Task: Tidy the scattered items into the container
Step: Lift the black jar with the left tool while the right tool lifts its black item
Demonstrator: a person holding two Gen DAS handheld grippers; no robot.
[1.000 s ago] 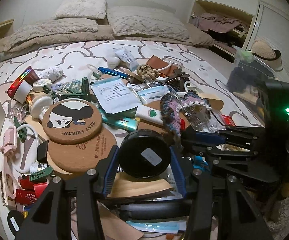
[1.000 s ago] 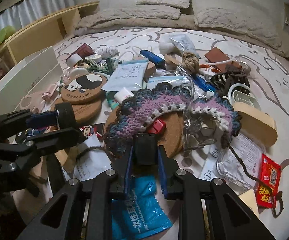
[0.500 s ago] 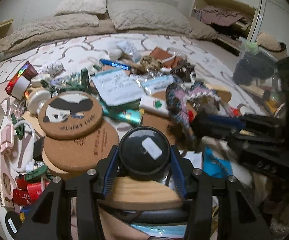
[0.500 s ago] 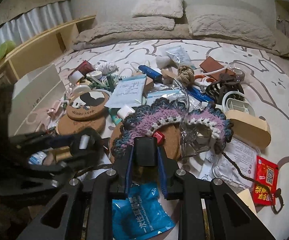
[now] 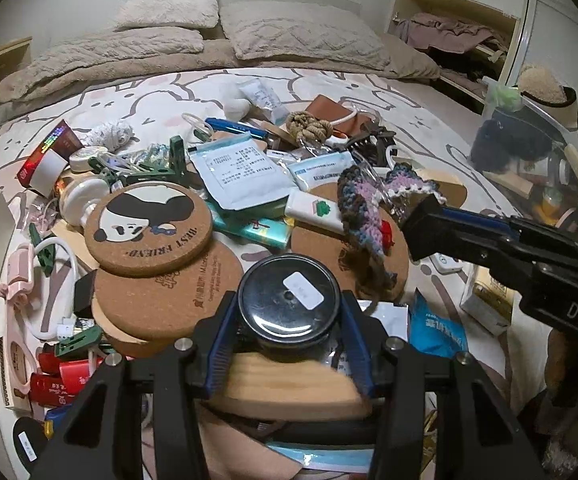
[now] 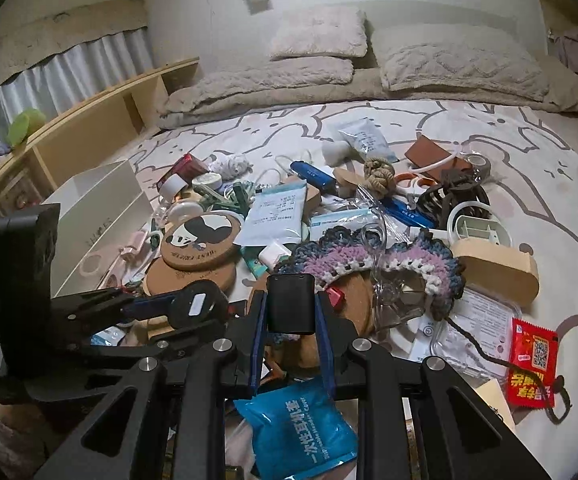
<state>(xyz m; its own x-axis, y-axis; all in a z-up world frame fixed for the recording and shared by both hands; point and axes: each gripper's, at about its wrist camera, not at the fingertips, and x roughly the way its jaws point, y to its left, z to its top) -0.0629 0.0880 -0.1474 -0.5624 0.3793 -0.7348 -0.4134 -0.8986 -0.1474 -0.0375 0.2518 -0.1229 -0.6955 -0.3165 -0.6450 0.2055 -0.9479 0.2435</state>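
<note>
My left gripper (image 5: pixel 289 310) is shut on a round black tin with a white sticker (image 5: pixel 288 300), held above the clutter on the bed; the tin also shows in the right wrist view (image 6: pixel 198 305). My right gripper (image 6: pixel 291 308) is shut on a small black rectangular block (image 6: pixel 290 302), lifted over the pile; this gripper shows in the left wrist view (image 5: pixel 429 226). A white open box (image 6: pixel 101 208) stands at the bed's left side. A clear container with items inside (image 5: pixel 529 160) stands at the right.
Scattered on the bed: a panda cork coaster (image 5: pixel 149 228), plain cork coasters (image 5: pixel 169 292), a crocheted purple-blue piece (image 6: pixel 369 260), a blue packet (image 6: pixel 301 424), a red sachet (image 6: pixel 531 364), a wooden block (image 6: pixel 497 272), a knotted rope (image 6: pixel 379 174). Pillows (image 6: pixel 449 60) lie at the back.
Both grippers have lifted up and back from the pile with their objects held. The right gripper has moved further right in the left wrist view.
</note>
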